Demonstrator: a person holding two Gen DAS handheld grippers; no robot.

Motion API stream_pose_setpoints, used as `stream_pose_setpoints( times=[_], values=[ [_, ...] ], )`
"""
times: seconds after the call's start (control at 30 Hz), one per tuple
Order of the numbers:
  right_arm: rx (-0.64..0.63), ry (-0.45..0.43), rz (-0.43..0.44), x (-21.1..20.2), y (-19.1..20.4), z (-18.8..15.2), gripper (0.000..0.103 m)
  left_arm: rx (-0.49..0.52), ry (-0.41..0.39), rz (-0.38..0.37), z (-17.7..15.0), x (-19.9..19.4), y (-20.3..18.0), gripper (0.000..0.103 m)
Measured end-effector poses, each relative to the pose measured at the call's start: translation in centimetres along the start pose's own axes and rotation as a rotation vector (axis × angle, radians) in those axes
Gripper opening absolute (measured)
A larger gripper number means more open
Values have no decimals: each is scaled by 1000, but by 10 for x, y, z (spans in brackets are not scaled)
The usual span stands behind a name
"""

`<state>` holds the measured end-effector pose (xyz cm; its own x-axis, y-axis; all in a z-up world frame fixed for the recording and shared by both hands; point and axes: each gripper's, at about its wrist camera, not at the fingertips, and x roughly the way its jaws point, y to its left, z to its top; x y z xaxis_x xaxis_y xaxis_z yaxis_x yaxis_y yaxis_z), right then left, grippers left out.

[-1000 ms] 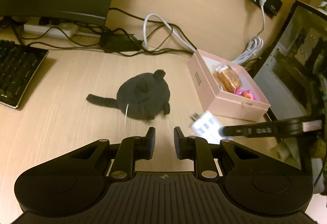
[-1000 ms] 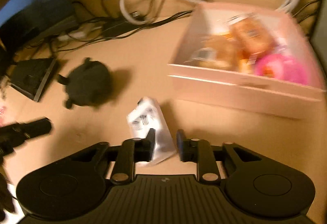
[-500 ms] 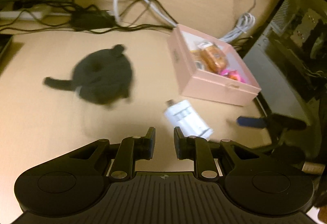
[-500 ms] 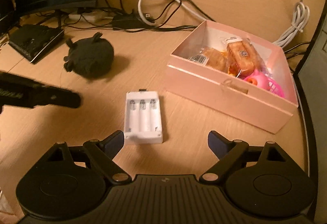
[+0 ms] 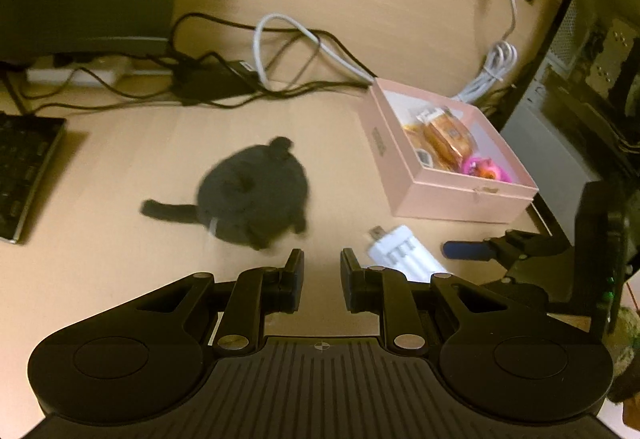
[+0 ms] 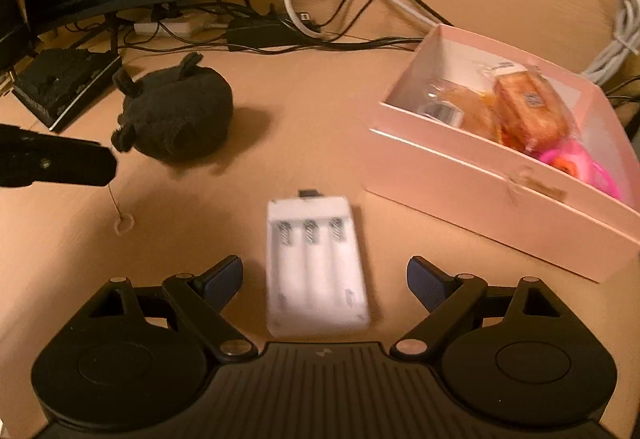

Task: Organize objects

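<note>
On the table (image 6: pixel 320 143), a white battery case (image 6: pixel 316 271) lies flat between the right gripper (image 6: pixel 325 277)'s spread, empty jaws — left of the pink box (image 6: pixel 500 191); the left gripper (image 5: pixel 321 279)'s jaws stand nearly closed on nothing.

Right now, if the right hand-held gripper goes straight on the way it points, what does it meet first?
Most likely the white battery charger, lying flat on the desk directly ahead, between the open fingers of the right hand-held gripper. The pink box lies further on, to the right. Depth is hard to judge.
</note>
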<state>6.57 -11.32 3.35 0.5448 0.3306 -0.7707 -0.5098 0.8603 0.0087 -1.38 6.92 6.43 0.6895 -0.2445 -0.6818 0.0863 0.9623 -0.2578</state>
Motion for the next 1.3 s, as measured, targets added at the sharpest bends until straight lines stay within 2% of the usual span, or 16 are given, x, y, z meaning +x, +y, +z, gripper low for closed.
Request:
stream_pose_setpoints(
  times=[0.07, 0.13, 0.2, 0.23, 0.27, 0.3, 0.4, 0.53, 0.63, 0.67, 0.73, 0.8, 0.93, 1.0, 1.07, 1.3],
  values=[
    [-2, -2, 6, 3, 5, 2, 90, 25, -3, 11, -1, -4, 6, 22],
    [0, -3, 6, 5, 9, 2, 84, 60, -15, 28, 1, -8, 10, 22],
    [-5, -16, 3, 2, 13, 3, 65, 90, -35, 51, 4, -11, 16, 22],
    [-10, -14, 5, 1, 15, 3, 60, 97, -43, 60, 6, -12, 19, 22],
    [-12, -13, 7, 0, 17, 4, 51, 102, -46, 65, 9, -12, 22, 22],
    [-12, -10, 5, -2, 18, 4, 48, 108, -43, 58, 11, -12, 24, 22],
    [11, 4, -7, -6, 16, 1, 48, 178, -10, 10, 10, -8, 18, 22],
    [57, 16, -53, -15, 1, -8, 48, 369, 55, -20, -8, 5, -10, 23],
    [104, 18, -90, -22, -14, -17, 48, 430, 99, -57, -20, 17, -23, 25],
    [121, 18, -105, -24, -19, -19, 49, 434, 108, -65, -23, 20, -26, 25],
    [156, 19, -127, -28, -28, -25, 59, 432, 125, -70, -28, 28, -30, 25],
    [187, 22, -158, -31, -35, -32, 78, 430, 134, -71, -29, 33, -31, 25],
    [229, 3, -190, -33, -42, -44, 89, 443, 156, -76, -31, 39, -31, 25],
    [243, -2, -204, -33, -44, -47, 99, 460, 176, -79, -33, 43, -33, 25],
    [263, -9, -217, -31, -46, -50, 103, 485, 188, -80, -37, 45, -35, 26],
    [261, -55, -232, -34, -44, -58, 103, 533, 191, -101, -40, 46, -40, 26]
  ],
)
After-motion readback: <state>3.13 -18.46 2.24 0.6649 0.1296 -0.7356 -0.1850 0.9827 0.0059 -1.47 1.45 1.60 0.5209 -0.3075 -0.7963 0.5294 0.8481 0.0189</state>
